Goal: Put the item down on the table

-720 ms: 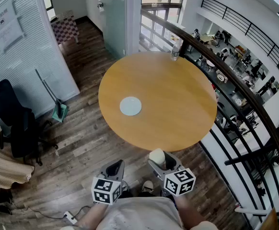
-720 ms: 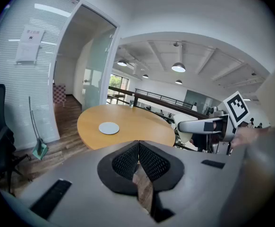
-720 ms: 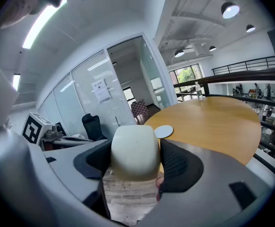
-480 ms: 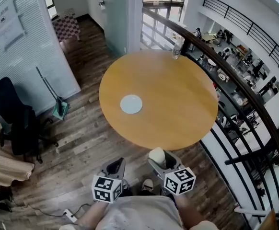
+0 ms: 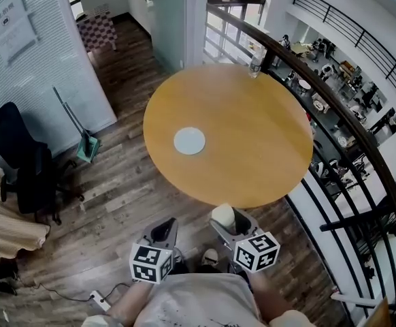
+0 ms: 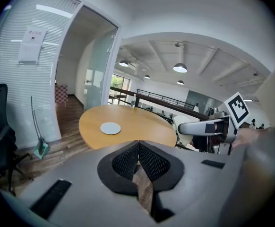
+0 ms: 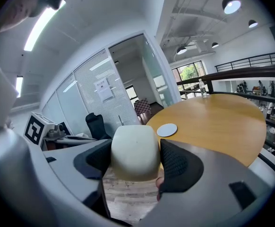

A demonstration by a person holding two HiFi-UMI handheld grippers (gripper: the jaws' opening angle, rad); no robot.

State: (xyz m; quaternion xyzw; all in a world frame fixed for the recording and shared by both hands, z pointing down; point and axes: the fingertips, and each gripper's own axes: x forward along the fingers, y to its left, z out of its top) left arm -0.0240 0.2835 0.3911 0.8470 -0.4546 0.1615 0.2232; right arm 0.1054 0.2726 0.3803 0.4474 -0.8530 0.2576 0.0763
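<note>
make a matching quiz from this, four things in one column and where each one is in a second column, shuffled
Things
1. cream item
2. white disc
3. bottle
4. black chair

Places
A. on the floor, left of the table
B. at the table's far edge, by the railing
C. between the right gripper's jaws
D. flat on the table, left of its middle

Pairs: 1-C, 2-D, 3-B, 4-A
</note>
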